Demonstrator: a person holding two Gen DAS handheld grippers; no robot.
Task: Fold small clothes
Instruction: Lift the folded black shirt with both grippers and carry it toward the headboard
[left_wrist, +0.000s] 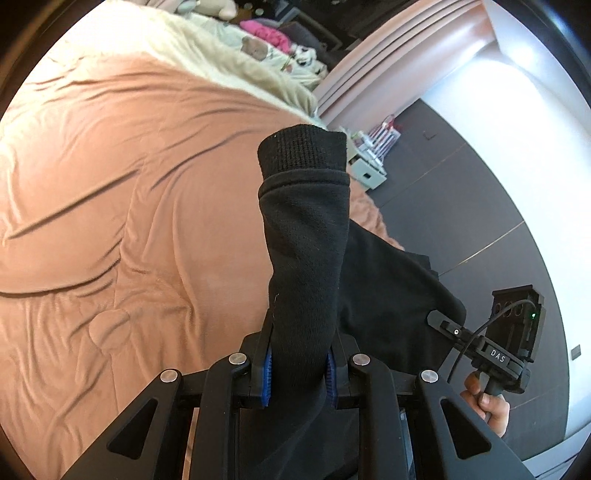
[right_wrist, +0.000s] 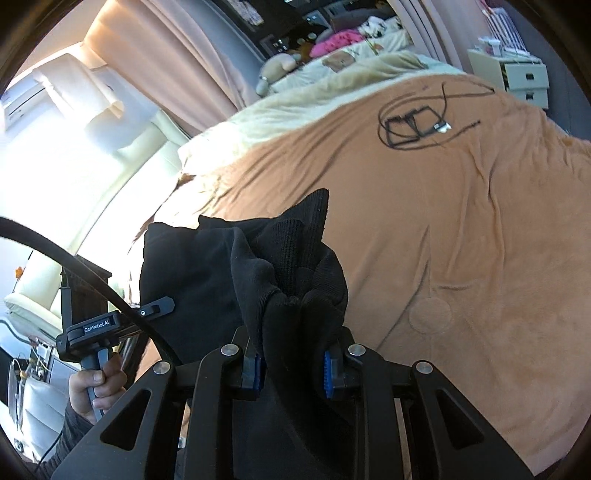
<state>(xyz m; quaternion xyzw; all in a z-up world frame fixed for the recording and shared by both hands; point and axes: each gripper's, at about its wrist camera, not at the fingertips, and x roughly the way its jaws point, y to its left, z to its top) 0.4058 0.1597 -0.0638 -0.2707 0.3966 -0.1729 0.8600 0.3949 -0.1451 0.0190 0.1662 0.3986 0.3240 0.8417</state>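
A black knit garment (left_wrist: 306, 236) with a ribbed cuff hangs in the air above a bed with a tan blanket (left_wrist: 129, 184). My left gripper (left_wrist: 300, 373) is shut on one sleeve end, whose cuff sticks up past the blue pads. My right gripper (right_wrist: 293, 373) is shut on another bunched, ribbed part of the same black garment (right_wrist: 291, 273). Its body stretches between the two grippers. Each wrist view shows the other gripper beside it: the right gripper (left_wrist: 443, 325) and the left gripper (right_wrist: 162, 306), each held by a hand.
A coiled black cable with a small device (right_wrist: 417, 123) lies on the tan blanket (right_wrist: 461, 240). Cream bedding, soft toys and pink clothes (right_wrist: 336, 40) lie at the far end. A white drawer unit (right_wrist: 526, 79) stands beside the bed, over a dark floor (left_wrist: 480, 192).
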